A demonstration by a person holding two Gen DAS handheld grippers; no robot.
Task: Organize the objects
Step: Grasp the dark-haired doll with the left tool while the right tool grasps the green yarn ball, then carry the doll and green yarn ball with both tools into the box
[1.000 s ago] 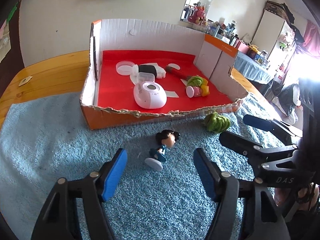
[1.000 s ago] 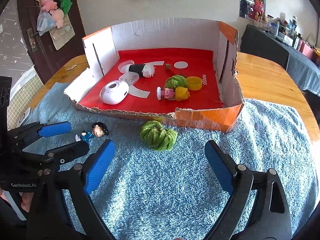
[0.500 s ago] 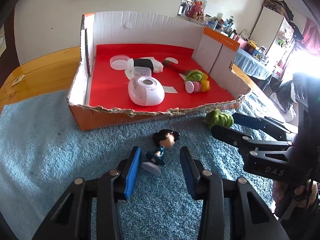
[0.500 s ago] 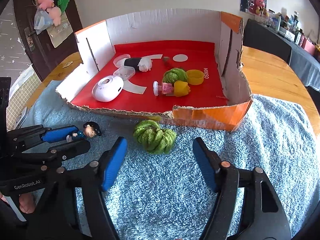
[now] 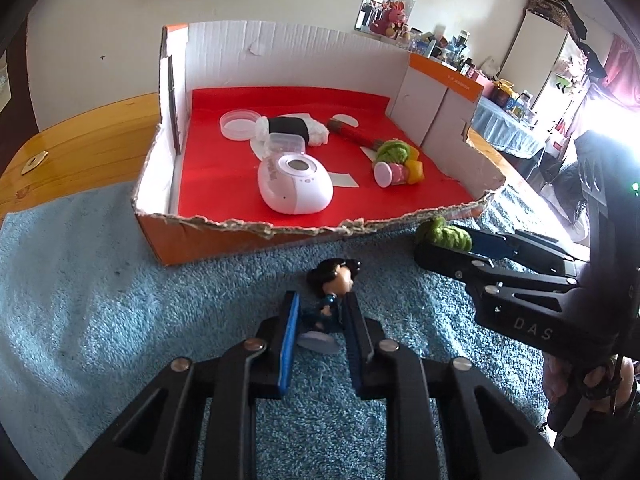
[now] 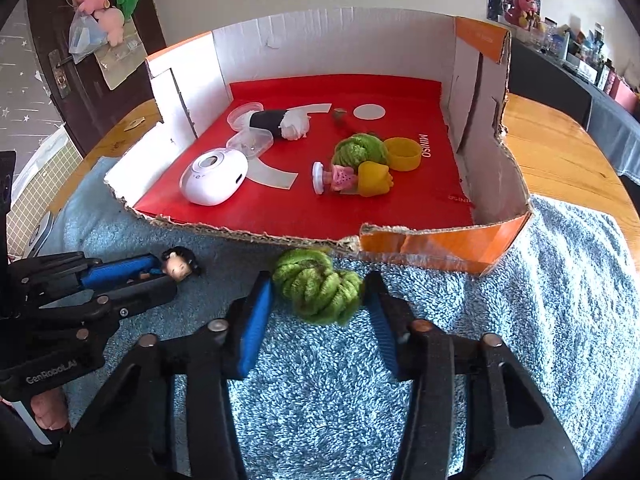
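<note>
On the blue towel [image 6: 480,320], just near of the torn front wall of the cardboard box [image 6: 440,246], you have both pick-ups under way at once. Your left gripper [image 5: 319,320] has just been closing and now pinches the small doll figure [image 5: 334,286] by its body, head poking out toward the box. Your right gripper [image 6: 318,304] has also just been closing; the green yarn bundle [image 6: 316,290] sits between its blue pads, which look to be touching its sides, though how firmly I cannot tell. This reads as the grasp step, with the box as the likely destination, since a white device [image 6: 214,178] and other small toys already lie on its red floor. Next you need to finish squeezing the yarn, then lift both loads high enough to clear the ragged front edge before carrying them over the red floor.
</note>
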